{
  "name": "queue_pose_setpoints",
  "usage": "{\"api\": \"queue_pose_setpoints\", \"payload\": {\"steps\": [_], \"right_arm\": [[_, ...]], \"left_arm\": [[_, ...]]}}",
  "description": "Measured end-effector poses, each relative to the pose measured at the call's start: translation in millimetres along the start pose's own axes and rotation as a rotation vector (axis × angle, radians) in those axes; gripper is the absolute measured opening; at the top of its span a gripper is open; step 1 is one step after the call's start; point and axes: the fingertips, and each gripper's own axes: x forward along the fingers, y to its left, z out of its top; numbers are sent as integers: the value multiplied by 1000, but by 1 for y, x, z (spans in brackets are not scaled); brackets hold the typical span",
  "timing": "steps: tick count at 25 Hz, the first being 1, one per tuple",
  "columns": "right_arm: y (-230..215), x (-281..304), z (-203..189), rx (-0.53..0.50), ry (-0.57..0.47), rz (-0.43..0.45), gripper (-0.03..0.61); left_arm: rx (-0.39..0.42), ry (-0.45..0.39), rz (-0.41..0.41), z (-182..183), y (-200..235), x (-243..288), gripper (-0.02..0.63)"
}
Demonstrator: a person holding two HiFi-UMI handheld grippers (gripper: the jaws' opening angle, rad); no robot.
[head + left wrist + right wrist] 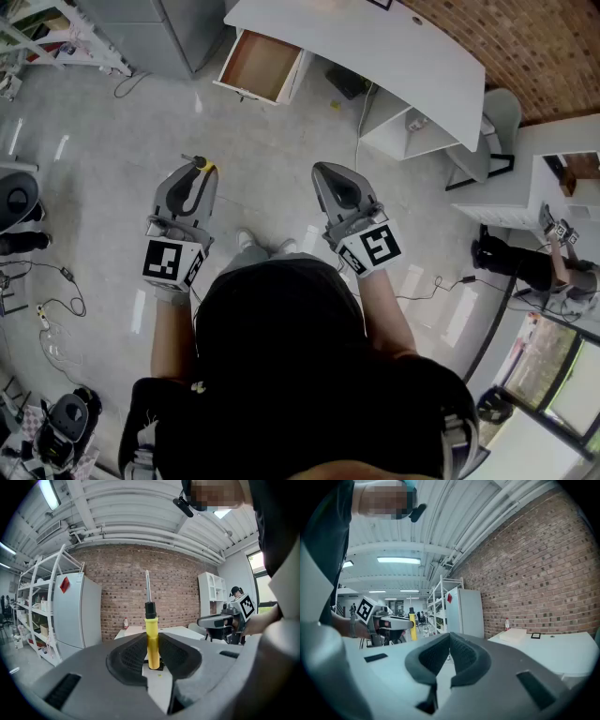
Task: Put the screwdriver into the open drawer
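Left claw [152, 643] grips the screwdriver [151, 623] (shaft upright).

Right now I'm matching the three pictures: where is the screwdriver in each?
Head view: screwdriver at the tip of the left hand-held gripper, left of centre.
Left gripper view: screwdriver at centre, upright between the jaws.
Right gripper view: screwdriver at far left, yellow handle showing.
Shared landmark: the brick wall.

White curved bench [403, 47] below brick wall [525, 47], small bottle [506, 624] at its wall edge, pale refrigerator [77, 611], shelving rack [37, 606], cables [56, 300] on grey floor [112, 131]
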Motion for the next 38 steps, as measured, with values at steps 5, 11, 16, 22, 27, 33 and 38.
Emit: {"api": "queue_pose_setpoints", "payload": {"steps": [5,11,16,22,27,33,38], "right_arm": [[15,10,-1,9,5,2,9],[30,25,1,-13,23,4,9],[36,39,2,23,17,-48,11],[40,51,-3,25,24,-130,11],[33,62,-6,26,33,-159,11],[2,78,-7,43,33,-169,11],[-39,97,-13,36,44,-156,11]], "left_arm": [[-2,-14,16,-3,14,-15,77],[-31,-24,33,-9,36,-28,77],[-50,-54,27,-11,61,-39,77],[-59,-84,-14,-16,85,-41,77],[-62,-78,-29,-23,102,-30,77],[-65,-54,-20,-27,114,-1,77],[-65,-43,-15,-27,119,41,77]]}}
